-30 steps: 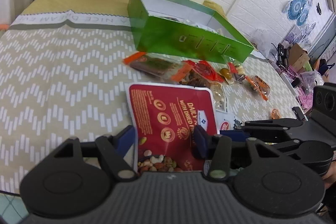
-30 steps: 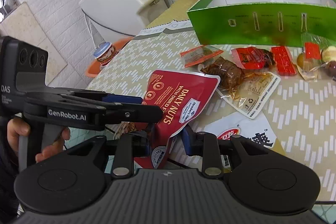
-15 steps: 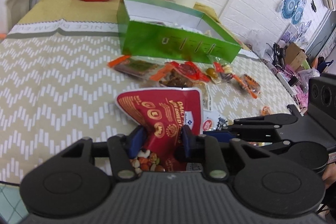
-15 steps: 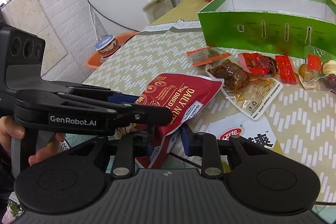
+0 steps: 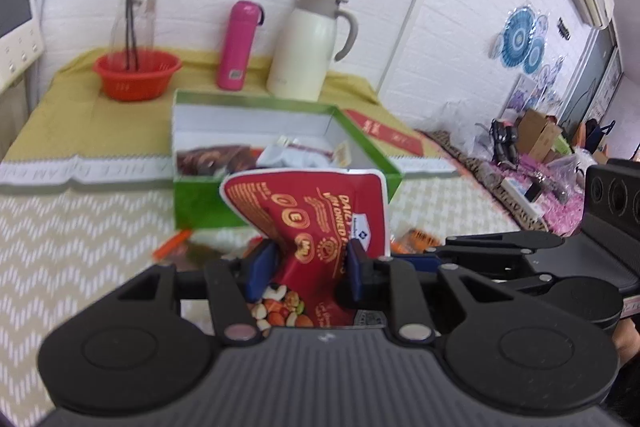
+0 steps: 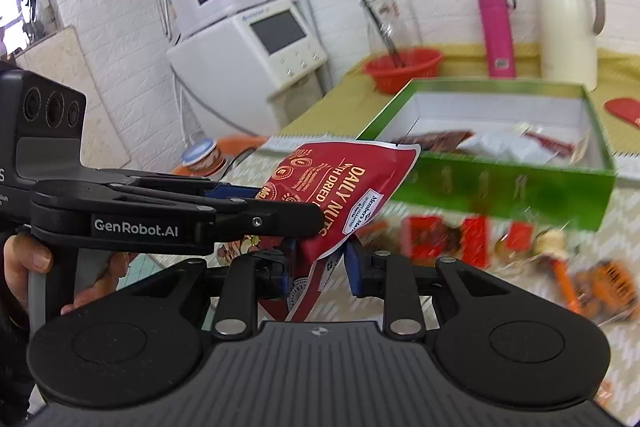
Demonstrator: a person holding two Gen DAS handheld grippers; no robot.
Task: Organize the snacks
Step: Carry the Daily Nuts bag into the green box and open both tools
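Note:
A red Daily Nuts bag (image 5: 320,211) is lifted off the table, held upright in front of the open green box (image 5: 208,203). My left gripper (image 5: 308,263) is shut on the bag's lower part. My right gripper (image 6: 320,263) is shut on the bag's edge (image 6: 344,195) from the side. The green box (image 6: 500,183) holds several snack packets. More small red and orange snack packets (image 6: 440,239) lie on the table before the box.
A red basket (image 5: 136,75), a pink bottle (image 5: 238,45) and a cream jug (image 5: 308,47) stand behind the box. A white appliance (image 6: 256,55) stands left of the table. A red lid (image 5: 384,135) lies right of the box.
Both grippers have lifted the nuts bag off the table and raised it toward the green box. The left gripper closed on the bag.

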